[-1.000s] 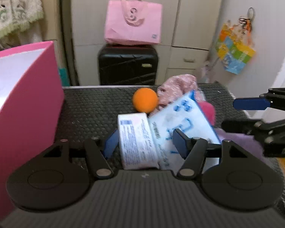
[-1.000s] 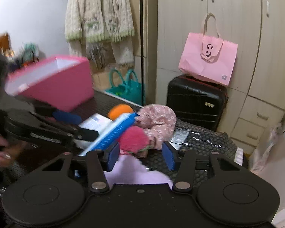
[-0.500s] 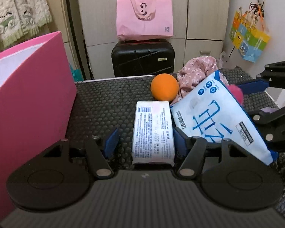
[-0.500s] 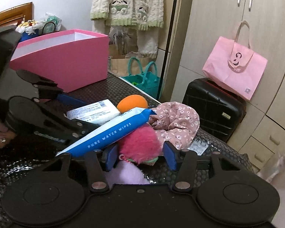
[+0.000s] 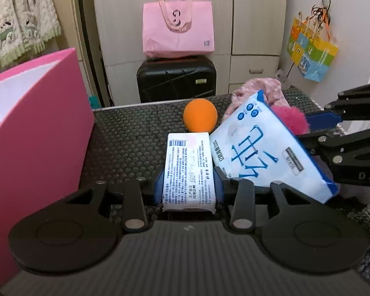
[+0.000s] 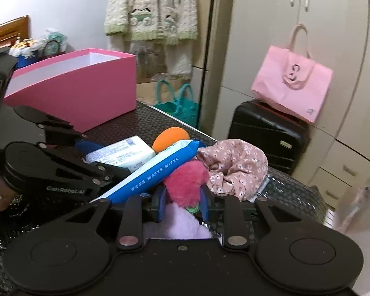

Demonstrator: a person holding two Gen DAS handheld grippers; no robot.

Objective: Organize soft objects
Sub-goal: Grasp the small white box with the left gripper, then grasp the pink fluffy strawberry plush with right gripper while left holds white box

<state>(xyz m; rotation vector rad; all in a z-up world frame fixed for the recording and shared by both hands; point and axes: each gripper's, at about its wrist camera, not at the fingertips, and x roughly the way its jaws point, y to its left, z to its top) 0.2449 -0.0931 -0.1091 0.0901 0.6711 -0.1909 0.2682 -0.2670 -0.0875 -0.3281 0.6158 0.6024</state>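
Left wrist view: left gripper (image 5: pixel 188 185) pinches the white rectangular tissue pack (image 5: pixel 188 170) at lower centre, long axis pointing away. Right gripper (image 6: pixel 182 201) clamps the pink fluffy pompom (image 6: pixel 185 185); pink cardboard box (image 5: pixel 34 123) stands left.

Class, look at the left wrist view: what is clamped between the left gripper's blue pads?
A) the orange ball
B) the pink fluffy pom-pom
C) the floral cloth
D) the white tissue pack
D: the left gripper has its pads pressed on both sides of the white tissue pack.
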